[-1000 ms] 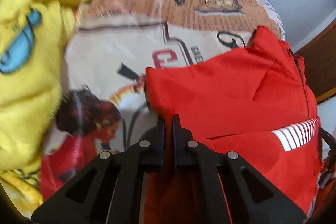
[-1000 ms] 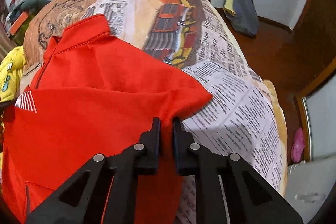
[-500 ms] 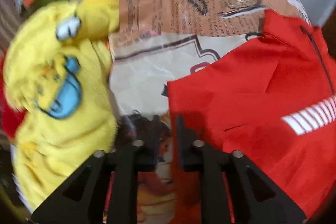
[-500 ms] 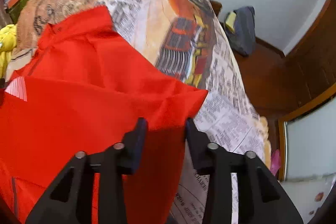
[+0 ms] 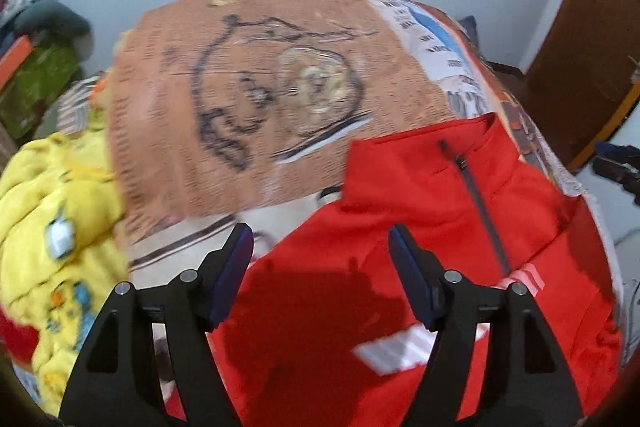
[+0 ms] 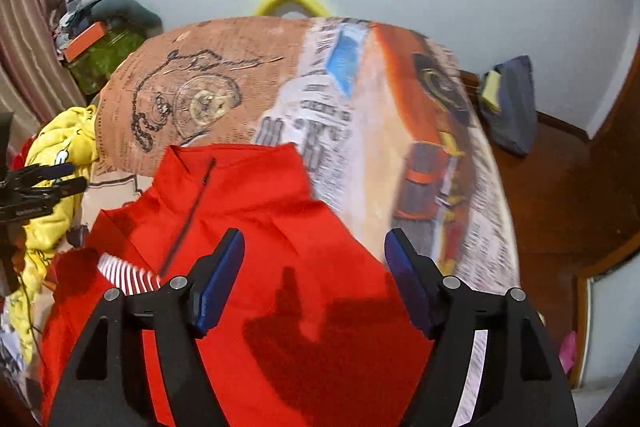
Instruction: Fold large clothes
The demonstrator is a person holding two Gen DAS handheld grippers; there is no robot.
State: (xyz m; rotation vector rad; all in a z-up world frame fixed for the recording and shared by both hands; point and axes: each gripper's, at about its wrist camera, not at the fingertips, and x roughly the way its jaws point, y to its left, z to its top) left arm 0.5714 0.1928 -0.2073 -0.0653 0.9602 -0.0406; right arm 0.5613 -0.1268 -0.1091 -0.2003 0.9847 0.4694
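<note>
Both tongs, left (image 5: 320, 251) and right (image 6: 314, 255), have just been opening and now gape wide, gripping nothing, above the red jacket (image 6: 256, 247). It lies flat on the bed (image 5: 248, 99), collar and zip pointing away, beneath both hands. Neither looks clearly nearer, so I judge the next fold needs both.

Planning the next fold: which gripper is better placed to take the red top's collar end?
Either, narrowly the right gripper: open and empty, with the red top centred ahead. The left gripper, also open, sits off its edge.
</note>
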